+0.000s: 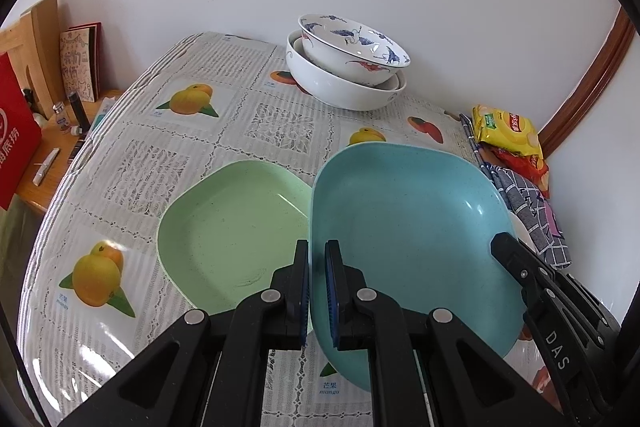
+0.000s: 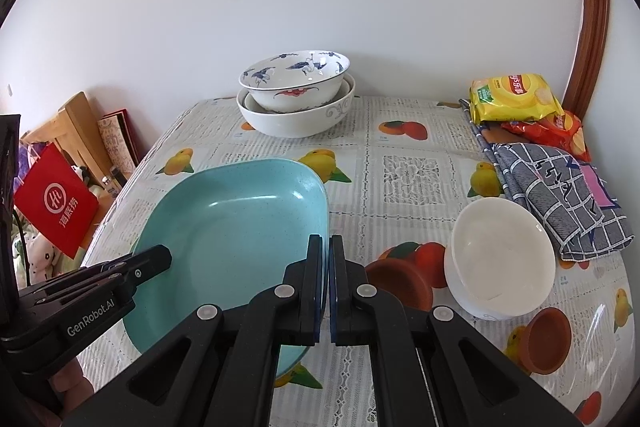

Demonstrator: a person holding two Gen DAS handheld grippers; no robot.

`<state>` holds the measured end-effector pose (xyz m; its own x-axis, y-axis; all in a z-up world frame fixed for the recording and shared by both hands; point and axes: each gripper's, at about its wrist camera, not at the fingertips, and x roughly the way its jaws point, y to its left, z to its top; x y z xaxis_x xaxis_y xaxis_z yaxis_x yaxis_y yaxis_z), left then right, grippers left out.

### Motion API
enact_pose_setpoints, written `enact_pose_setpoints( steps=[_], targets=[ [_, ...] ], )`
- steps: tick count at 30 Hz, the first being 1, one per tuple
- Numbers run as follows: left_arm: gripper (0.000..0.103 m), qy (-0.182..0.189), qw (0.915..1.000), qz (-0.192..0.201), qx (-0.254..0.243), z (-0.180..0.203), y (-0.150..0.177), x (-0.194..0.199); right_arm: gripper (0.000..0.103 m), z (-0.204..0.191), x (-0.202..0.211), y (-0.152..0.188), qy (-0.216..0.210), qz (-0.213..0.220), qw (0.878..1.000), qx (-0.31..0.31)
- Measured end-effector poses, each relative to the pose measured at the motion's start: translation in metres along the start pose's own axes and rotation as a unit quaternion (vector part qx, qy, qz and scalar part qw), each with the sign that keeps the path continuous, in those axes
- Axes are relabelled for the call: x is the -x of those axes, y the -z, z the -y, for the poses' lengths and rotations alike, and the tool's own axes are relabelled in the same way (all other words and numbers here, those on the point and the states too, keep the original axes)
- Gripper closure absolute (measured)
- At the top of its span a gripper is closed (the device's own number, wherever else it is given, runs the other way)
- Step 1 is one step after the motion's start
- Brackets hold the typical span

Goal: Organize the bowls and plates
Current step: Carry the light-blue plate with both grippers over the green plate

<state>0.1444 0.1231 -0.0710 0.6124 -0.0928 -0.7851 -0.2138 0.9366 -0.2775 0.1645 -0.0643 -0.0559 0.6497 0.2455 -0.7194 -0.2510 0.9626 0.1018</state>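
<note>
While both grippers' jaws clamp its rims, blue plate (image 1: 408, 211) hangs tilted.

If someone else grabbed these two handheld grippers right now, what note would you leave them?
Left gripper: shut on the blue plate's left rim.
Right gripper: shut on its right rim.
The plate is tilted, held beside the green plate.
Done: patterned bowl nested in the big white bowl by the wall.
Left: probably stack blue on green; small white bowl stands alone.
</note>
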Motion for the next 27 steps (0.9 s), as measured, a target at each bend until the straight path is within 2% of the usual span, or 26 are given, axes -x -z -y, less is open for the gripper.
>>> enact_pose_setpoints(
  steps=[27],
  targets=[
    [0.095, -0.019, 0.9993, -0.003, 0.031, -0.036, 0.001, 0.001, 0.100, -0.032, -0.013, 0.003, -0.020, -0.011, 0.999, 0.027]
  ],
)
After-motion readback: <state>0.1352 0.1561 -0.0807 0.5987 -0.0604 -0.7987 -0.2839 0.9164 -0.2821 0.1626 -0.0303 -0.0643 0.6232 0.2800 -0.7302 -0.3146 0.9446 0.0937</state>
